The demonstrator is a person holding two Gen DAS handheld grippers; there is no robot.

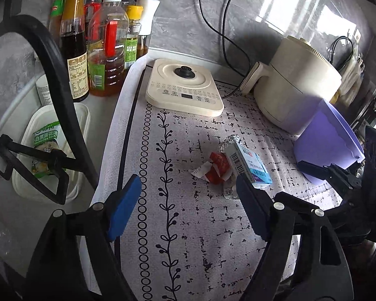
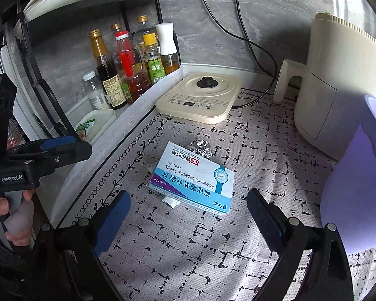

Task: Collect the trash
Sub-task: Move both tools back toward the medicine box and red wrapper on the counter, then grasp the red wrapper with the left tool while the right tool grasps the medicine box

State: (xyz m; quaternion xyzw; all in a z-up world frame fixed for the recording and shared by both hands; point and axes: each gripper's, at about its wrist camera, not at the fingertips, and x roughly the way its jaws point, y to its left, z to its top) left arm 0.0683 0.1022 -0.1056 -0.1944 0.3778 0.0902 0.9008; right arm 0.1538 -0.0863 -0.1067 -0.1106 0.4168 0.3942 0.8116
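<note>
A small heap of trash lies on the patterned mat: a blue and white tablet box [image 1: 249, 163] [image 2: 195, 178], a red and white wrapper [image 1: 216, 168] left of it, and a crumpled foil ball [image 1: 229, 141] [image 2: 200, 148] behind it. A scrap of white paper [image 2: 171, 202] pokes out under the box. My left gripper [image 1: 188, 198] is open and empty, just short of the heap. My right gripper [image 2: 189, 215] is open and empty, just in front of the box. A purple bin [image 1: 331, 143] [image 2: 356, 175] stands at the right.
A cream kettle base [image 1: 185, 87] [image 2: 200, 97] sits behind the trash, with a cream air fryer [image 1: 298, 82] [image 2: 338, 80] at the right. Bottles [image 1: 105, 47] [image 2: 127, 67] and a white tub [image 1: 50, 150] stand under a black rack [image 2: 70, 37] at the left. Cables run to the wall sockets.
</note>
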